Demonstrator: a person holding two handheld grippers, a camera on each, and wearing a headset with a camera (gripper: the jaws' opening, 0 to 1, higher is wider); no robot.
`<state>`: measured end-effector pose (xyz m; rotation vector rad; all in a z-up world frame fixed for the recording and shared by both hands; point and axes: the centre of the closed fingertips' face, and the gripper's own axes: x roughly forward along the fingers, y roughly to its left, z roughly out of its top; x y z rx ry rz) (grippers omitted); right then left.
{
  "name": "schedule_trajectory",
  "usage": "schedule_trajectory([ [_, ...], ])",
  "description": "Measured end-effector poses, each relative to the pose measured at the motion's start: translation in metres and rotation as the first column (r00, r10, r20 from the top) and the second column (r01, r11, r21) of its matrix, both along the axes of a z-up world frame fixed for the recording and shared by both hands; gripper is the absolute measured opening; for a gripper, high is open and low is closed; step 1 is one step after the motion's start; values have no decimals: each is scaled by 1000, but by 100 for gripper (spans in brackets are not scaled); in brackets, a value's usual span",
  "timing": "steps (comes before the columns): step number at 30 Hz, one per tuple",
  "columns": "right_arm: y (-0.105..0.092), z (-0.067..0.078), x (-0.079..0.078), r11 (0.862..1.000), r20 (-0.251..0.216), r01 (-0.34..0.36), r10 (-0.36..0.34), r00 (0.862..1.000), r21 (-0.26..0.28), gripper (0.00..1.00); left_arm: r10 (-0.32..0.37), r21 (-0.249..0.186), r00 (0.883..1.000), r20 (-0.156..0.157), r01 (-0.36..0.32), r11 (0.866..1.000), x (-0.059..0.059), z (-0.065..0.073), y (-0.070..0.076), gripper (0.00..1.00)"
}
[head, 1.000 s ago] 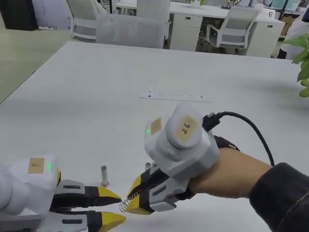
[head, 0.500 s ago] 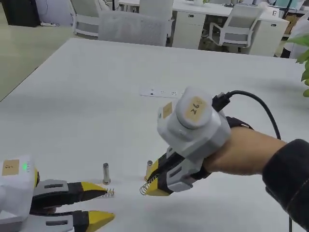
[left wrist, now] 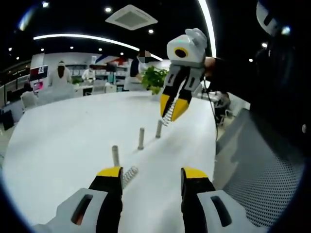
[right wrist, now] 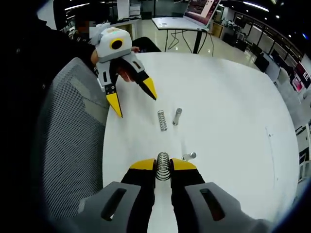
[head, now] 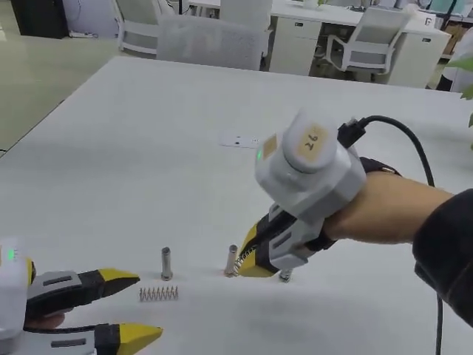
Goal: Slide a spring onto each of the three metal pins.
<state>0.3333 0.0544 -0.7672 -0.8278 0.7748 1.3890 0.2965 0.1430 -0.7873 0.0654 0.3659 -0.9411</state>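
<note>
At near left our left gripper [head: 148, 305] hovers, fingers [head: 111, 278] wide apart and empty, with a loose spring [head: 159, 293] lying on the desk [head: 148, 148] just off their tips, near the leftmost pin [head: 166, 262]. Further right, our right gripper [head: 251, 265] pinches a second spring [right wrist: 163, 165] between almost closed fingers beside the middle pin [head: 232, 259], a third pin [head: 285, 276] just beneath. We judge the springs light, squashy and ready to roll: grip mid-coil, gently.

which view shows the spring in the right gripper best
Right gripper view: the held spring is close up, clamped in the right gripper. Head and left gripper views show it small, at the tips.
</note>
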Motion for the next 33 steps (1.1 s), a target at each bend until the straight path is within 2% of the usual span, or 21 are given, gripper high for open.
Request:
schedule_trajectory([
  [4, 0, 3, 4, 1000, 5, 2, -2, 1000, -7, 8, 31, -5, 1000, 6, -31, 1000, 2, 1, 5, 47],
  [12, -4, 7, 16, 999, 17, 2, -1, 1000, -43, 8, 60, -16, 998, 3, -60, 998, 1, -1, 9, 50],
  [16, -3, 8, 24, 998, 25, -4, 6, 1000, -58, 8, 59, -15, 998, -1, -59, 998, -2, -2, 7, 52],
  [20, -1, 6, 34, 994, 47, -26, 31, 998, -108, 8, 56, -17, 998, -4, -56, 998, -3, -3, 5, 54],
  [23, 3, 6, 39, 993, 39, -32, 37, 999, -114, 8, 51, -16, 999, -4, -51, 999, -4, -3, 3, 54],
  [33, 4, -11, 50, 980, 15, -63, 67, 998, -191, 8, 51, -17, 999, 1, -51, 999, -4, -1, 1, 55],
])
